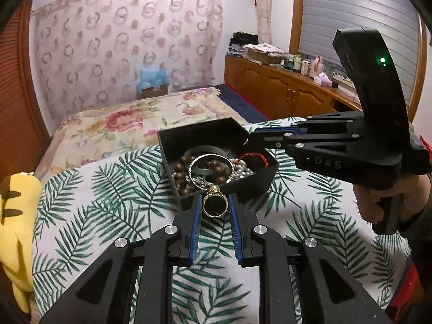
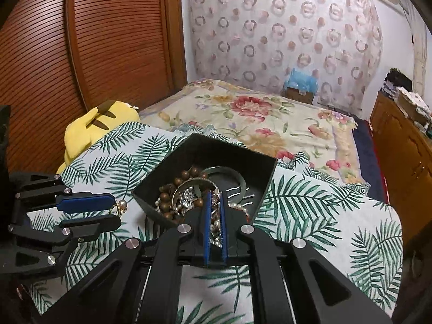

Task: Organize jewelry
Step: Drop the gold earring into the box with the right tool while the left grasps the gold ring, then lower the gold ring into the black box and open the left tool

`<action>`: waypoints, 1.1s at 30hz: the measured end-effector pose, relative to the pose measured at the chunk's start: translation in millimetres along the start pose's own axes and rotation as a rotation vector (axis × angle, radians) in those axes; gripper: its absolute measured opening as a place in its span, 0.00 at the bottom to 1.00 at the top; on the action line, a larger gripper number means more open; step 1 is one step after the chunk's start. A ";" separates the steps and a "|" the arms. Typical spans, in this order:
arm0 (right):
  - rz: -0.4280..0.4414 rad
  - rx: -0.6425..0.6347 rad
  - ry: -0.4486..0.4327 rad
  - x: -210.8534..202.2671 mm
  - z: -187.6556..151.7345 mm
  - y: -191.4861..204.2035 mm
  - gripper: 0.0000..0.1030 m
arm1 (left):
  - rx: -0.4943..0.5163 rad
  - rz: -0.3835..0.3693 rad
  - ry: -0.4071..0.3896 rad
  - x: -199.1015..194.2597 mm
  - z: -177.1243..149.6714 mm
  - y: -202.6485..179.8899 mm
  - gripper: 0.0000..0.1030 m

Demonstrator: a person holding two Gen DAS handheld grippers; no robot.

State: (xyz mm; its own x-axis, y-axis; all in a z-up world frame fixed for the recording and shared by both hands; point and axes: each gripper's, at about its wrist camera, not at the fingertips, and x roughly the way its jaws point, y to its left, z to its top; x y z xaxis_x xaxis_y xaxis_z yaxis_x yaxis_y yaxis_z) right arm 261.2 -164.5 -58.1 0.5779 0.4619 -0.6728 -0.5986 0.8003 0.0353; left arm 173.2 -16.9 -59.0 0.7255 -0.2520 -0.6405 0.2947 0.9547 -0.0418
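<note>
A black open box (image 1: 266,174) (image 2: 151,198) sits on a palm-leaf cloth and holds wooden beads (image 1: 179,168), a silver bangle (image 1: 210,159), a dark bangle and pearls. My left gripper (image 1: 215,202) (image 2: 116,209) is shut on a gold ring with a pearl (image 1: 214,205) (image 2: 120,206), just short of the box's near wall. My right gripper (image 2: 215,197) (image 1: 249,139) reaches over the box from the right, its fingers nearly closed above the jewelry; I cannot tell whether they pinch anything.
The palm-leaf cloth (image 1: 108,202) (image 2: 324,216) covers a low surface beside a bed with a floral blanket (image 2: 256,116). A yellow plush toy (image 1: 16,216) (image 2: 100,124) lies at the left. A wooden wardrobe (image 2: 81,40) and a cluttered dresser (image 1: 283,81) stand around.
</note>
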 end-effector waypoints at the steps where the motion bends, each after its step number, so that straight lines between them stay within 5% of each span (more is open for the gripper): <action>1: 0.001 0.009 0.003 2.3 0.3 -1.0 0.07 | 0.001 0.003 -0.001 0.9 1.5 0.7 0.18; 3: 0.003 0.023 0.004 4.6 1.2 -3.9 0.08 | -0.003 0.008 -0.003 3.8 5.5 3.4 0.18; 6: 0.007 0.043 0.003 5.0 0.6 -9.8 0.26 | -0.010 0.013 -0.005 7.0 8.7 6.9 0.18; 24: -0.010 0.094 -0.044 -19.7 -17.5 -23.3 0.27 | -0.021 0.055 0.003 41.6 34.2 7.0 0.18; 33: -0.018 0.105 -0.064 -31.6 -28.3 -20.3 0.27 | -0.030 0.073 0.001 37.6 28.0 2.4 0.58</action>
State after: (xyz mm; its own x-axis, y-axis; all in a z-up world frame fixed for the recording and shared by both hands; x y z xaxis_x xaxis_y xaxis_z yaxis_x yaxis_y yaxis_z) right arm 239.4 -206.1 -58.5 0.6242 0.4680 -0.6256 -0.5282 0.8428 0.1034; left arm 218.6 -28.5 -61.7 0.7436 -0.1813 -0.6435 0.2220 0.9749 -0.0181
